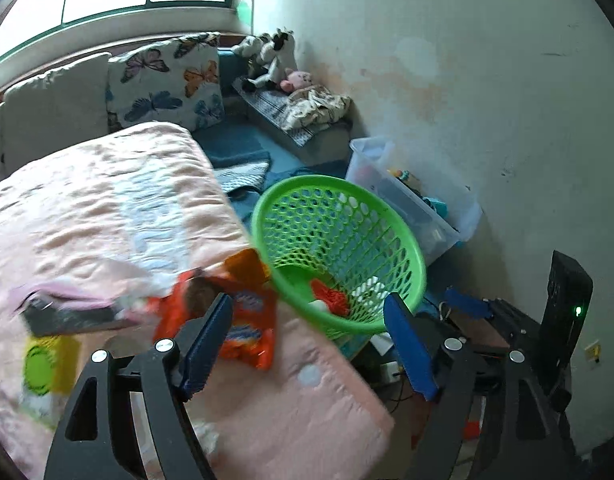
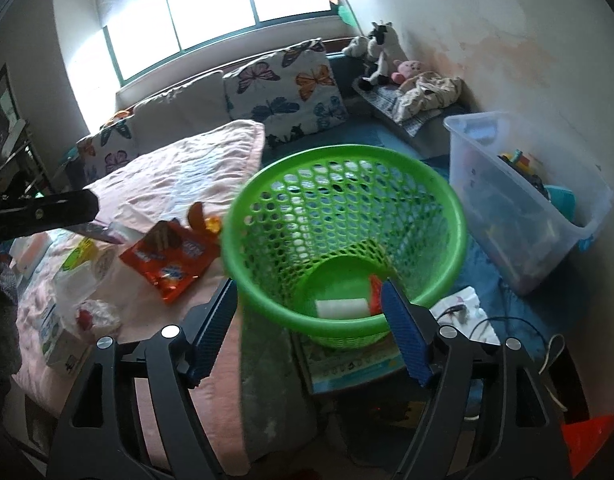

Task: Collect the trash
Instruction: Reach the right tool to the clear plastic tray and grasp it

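Note:
A green mesh basket point(image 1: 339, 252) point(image 2: 343, 240) stands beside the bed and holds a white roll point(image 2: 341, 307) and a red scrap point(image 1: 331, 296). An orange snack wrapper point(image 1: 243, 320) point(image 2: 167, 260) lies on the pink blanket near the bed's edge. My left gripper point(image 1: 307, 336) is open and empty, between the wrapper and the basket. My right gripper point(image 2: 309, 320) is open and empty over the basket's near rim. A crumpled clear wrapper point(image 2: 93, 314), a yellow-green packet point(image 1: 47, 364) point(image 2: 77, 258) and a small white carton point(image 2: 55, 340) lie on the blanket further left.
A pink blanket point(image 1: 107, 208) covers the bed. A clear storage bin point(image 2: 523, 200) of toys stands right of the basket by the wall. Butterfly cushions point(image 2: 283, 92) and stuffed toys point(image 2: 381, 52) sit at the back. Cables and a book point(image 2: 355, 364) lie on the floor.

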A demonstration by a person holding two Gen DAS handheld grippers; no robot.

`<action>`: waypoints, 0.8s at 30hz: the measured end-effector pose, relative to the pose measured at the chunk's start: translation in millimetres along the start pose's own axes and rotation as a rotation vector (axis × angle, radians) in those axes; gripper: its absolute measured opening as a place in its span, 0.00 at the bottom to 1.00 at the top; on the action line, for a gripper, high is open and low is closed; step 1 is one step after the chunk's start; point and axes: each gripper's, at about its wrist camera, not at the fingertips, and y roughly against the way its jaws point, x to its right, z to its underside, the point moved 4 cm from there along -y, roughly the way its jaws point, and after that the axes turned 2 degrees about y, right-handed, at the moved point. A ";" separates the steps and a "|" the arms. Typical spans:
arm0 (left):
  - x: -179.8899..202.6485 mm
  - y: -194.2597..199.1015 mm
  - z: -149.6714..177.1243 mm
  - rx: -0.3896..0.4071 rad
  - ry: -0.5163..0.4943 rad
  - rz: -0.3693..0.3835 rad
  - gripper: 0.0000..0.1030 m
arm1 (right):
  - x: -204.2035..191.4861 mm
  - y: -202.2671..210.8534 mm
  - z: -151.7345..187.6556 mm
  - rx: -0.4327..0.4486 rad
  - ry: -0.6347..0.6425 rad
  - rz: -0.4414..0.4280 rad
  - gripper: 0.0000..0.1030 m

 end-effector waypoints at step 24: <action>-134.4 114.7 106.3 0.096 0.218 -0.200 0.79 | -118.3 -8.4 11.5 -0.050 0.142 -0.220 0.74</action>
